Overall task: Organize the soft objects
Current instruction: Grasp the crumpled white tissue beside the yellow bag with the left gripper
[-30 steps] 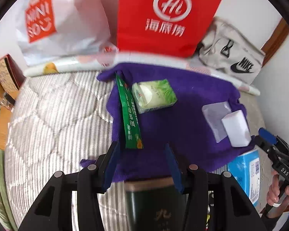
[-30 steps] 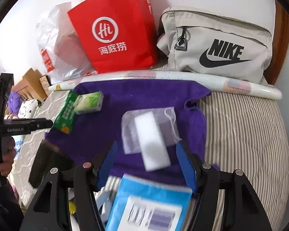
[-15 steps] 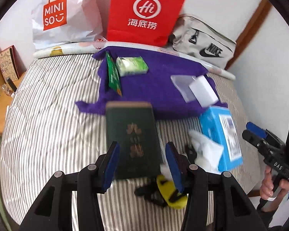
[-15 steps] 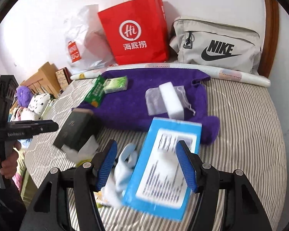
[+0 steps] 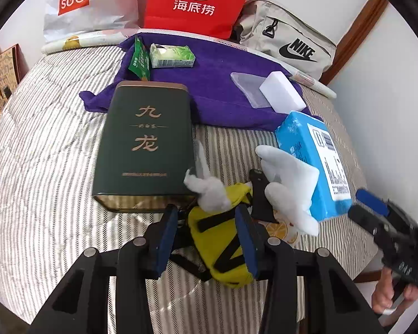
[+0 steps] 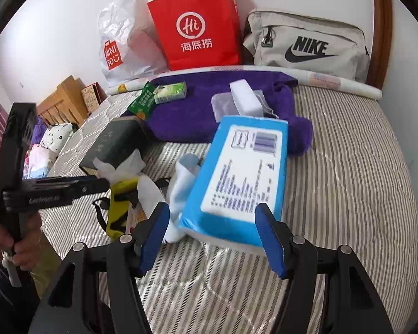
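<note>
Between the closing jaws of the left gripper (image 5: 207, 235), a yellow pouch (image 5: 223, 247) with black straps is being straddled, the pads seemingly not yet pressing; a pick-up of this soft thing is judged to be under way, and a squarer, lower reach is being called for. Beside it, the blue tissue pack (image 6: 242, 175) is being framed, untouched, by the right gripper (image 6: 213, 236), its jaws wide. Farther off, sorted items are being kept on the purple towel (image 5: 217, 89). The pouch's underside is being hidden by crumpled white tissue (image 5: 209, 189).
</note>
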`<state>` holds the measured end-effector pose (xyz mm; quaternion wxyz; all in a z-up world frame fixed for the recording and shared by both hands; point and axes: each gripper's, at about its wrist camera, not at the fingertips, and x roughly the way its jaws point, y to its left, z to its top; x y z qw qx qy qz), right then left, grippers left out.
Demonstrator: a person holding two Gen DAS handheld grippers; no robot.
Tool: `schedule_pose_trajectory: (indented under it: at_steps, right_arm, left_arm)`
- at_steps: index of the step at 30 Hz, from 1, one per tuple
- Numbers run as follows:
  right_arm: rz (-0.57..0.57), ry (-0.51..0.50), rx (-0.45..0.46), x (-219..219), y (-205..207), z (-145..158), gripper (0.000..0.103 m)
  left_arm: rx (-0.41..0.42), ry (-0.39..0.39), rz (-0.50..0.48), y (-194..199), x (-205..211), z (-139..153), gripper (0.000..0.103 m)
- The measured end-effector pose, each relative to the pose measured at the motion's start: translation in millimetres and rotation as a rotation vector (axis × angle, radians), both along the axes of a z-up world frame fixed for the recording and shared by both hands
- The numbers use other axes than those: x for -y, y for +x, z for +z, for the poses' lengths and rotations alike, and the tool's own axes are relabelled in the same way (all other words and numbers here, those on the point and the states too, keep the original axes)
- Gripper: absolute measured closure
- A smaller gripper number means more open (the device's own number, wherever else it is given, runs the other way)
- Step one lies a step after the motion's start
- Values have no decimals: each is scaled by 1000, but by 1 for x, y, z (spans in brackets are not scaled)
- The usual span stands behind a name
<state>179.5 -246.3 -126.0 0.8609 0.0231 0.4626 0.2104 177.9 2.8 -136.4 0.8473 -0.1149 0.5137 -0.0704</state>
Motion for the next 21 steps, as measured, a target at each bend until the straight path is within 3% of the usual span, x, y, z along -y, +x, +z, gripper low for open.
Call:
schedule_pose_trajectory:
  at_steps: [4,7,14,21]
  right_arm:
    - [-7,7,-8,5,-4,-6,40]
    - [-2,-9,-14,4,-7,-12,40]
    - [10,-38,15,3,-13,-13,40]
    - [11,-38,15,0,-20,-11,40]
  left_arm:
    - [-10,-3,16,5,3,-3,64]
    - [-26,-2,20,6,7,-7,77]
    - [-38,-45,34,5,0,-8,90]
    - [16,-43,-2,-15,-4,6,90]
